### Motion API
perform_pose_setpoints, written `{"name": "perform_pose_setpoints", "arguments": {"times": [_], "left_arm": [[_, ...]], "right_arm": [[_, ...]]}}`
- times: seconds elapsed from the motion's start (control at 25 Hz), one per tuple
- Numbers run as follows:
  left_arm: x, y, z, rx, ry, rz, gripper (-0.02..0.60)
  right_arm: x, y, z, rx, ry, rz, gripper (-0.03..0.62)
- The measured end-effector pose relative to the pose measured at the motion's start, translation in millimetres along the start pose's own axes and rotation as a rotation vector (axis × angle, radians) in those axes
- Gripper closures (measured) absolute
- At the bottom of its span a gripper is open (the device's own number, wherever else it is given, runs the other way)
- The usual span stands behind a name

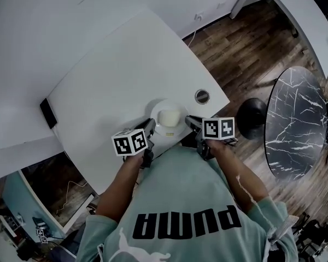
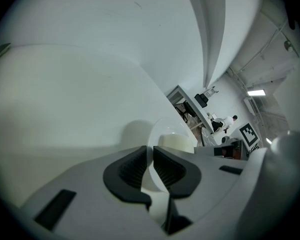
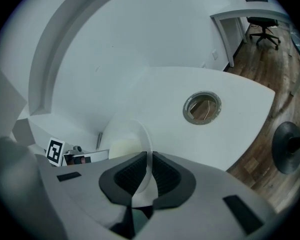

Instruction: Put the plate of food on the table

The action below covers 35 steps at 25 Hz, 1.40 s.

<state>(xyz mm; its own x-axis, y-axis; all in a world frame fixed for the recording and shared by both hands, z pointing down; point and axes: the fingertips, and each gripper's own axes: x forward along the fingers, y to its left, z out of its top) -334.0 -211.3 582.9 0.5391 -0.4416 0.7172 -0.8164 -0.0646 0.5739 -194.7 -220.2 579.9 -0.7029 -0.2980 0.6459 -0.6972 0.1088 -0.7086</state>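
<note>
A white plate [image 1: 157,109] with a pale block of food [image 1: 169,116] is over the white table [image 1: 109,75], close to its near edge. My left gripper [image 1: 151,125] is shut on the plate's left rim, and my right gripper [image 1: 190,121] is shut on its right rim. In the left gripper view the thin rim [image 2: 154,134] runs between the dark pads [image 2: 132,168], with the food [image 2: 177,143] just beyond. The right gripper view shows the same: the rim [image 3: 140,134] is pinched between the pads [image 3: 165,173]. Whether the plate touches the table I cannot tell.
A round metal cable hole [image 1: 202,96] sits in the table just right of the plate, also in the right gripper view [image 3: 202,107]. A black device [image 1: 48,113] lies at the table's left edge. A black stool base [image 1: 252,113] and a marble round table [image 1: 295,124] stand on the wooden floor to the right.
</note>
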Motion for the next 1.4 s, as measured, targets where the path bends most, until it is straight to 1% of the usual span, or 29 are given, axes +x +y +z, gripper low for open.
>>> {"name": "perform_pose_setpoints", "arguments": {"times": [0.2, 0.4, 0.6, 0.76, 0.96, 1.12, 1.4], "left_arm": [[-19.8, -11.1, 6.1, 0.020, -0.025, -0.066, 0.535], [-44.2, -22.0, 12.8, 0.072, -0.046, -0.132, 0.537], [-63.6, -31.0, 11.8, 0.113, -0.064, -0.201, 0.537], [-72.9, -39.8, 6.2, 0.112, -0.066, -0.254, 0.537], [-79.2, -53.0, 3.7, 0.093, -0.076, -0.299, 0.540], [-81.1, -60.4, 1.5, 0.091, -0.065, -0.319, 0.541], [-67.5, -92.5, -5.3, 0.132, -0.041, -0.364, 0.541]], "right_arm": [[-14.7, 17.2, -5.3, 0.059, -0.059, 0.021, 0.554], [-31.9, 41.5, -12.4, 0.102, -0.116, 0.040, 0.557], [-49.2, 62.3, -22.8, 0.093, -0.178, 0.008, 0.557], [-63.9, 70.7, -34.1, 0.101, -0.212, -0.021, 0.558], [-79.8, 74.4, -40.8, 0.110, -0.248, -0.035, 0.557], [-88.8, 76.2, -44.1, 0.123, -0.270, -0.041, 0.558], [-119.5, 59.4, -49.0, 0.154, -0.334, -0.053, 0.559]]}}
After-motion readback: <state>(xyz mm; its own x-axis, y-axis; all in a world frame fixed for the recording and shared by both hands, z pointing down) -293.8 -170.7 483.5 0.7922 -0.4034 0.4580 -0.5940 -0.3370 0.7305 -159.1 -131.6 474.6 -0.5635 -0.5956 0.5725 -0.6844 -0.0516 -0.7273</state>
